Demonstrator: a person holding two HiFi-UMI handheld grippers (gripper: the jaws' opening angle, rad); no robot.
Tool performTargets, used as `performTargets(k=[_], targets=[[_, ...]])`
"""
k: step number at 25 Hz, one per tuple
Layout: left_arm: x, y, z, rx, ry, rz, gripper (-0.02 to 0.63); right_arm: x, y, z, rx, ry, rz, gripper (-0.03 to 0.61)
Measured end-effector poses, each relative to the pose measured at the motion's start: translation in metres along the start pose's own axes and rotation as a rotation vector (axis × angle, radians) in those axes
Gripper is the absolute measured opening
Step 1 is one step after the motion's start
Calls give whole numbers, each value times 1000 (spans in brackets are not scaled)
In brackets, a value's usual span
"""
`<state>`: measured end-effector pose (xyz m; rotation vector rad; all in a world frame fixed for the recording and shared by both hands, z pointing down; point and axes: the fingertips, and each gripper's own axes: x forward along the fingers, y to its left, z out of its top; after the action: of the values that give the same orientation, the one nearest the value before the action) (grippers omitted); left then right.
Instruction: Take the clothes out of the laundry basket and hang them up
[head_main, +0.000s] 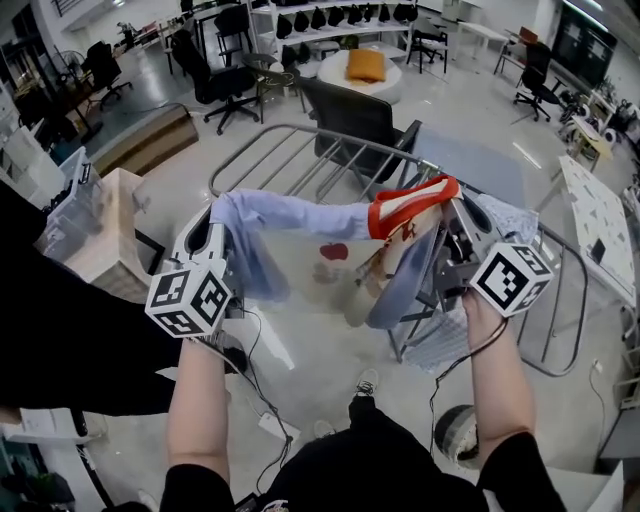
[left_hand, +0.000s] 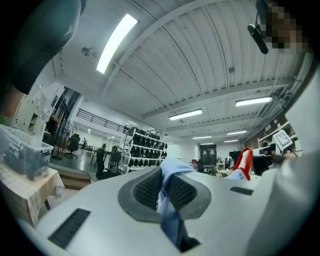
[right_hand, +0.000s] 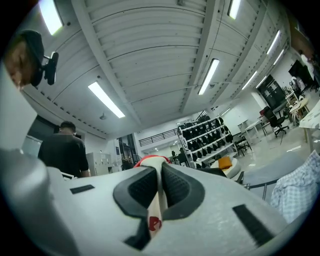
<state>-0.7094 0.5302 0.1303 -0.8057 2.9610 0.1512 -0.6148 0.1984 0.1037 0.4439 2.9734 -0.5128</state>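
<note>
A small garment (head_main: 320, 255), cream with a red print, a light blue sleeve and a red collar band (head_main: 410, 205), hangs stretched between both grippers above the metal drying rack (head_main: 300, 150). My left gripper (head_main: 215, 240) is shut on the blue sleeve end (left_hand: 167, 200), which is pinched between its dark pads (left_hand: 146, 190). On the other side, my right gripper (head_main: 455, 225) is shut on the cream and red edge (right_hand: 159, 200), held between its pads (right_hand: 136, 187). Both grippers point roughly level. No laundry basket is visible.
A checked shirt (head_main: 505, 215) lies over the rack's right side, seen too in the right gripper view as checked cloth (right_hand: 295, 192). A black office chair (head_main: 350, 115) stands behind the rack. A cardboard box (head_main: 105, 240) sits at left. A person in black (right_hand: 62, 150) stands nearby.
</note>
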Motion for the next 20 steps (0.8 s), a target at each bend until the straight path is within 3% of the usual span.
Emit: performTargets(k=[12, 20], targets=[[142, -48, 12, 3, -44, 16, 17, 53, -113, 52, -12, -45, 16, 9], [231, -81, 3, -6, -29, -76, 17, 54, -190, 56, 7, -52, -117, 8]])
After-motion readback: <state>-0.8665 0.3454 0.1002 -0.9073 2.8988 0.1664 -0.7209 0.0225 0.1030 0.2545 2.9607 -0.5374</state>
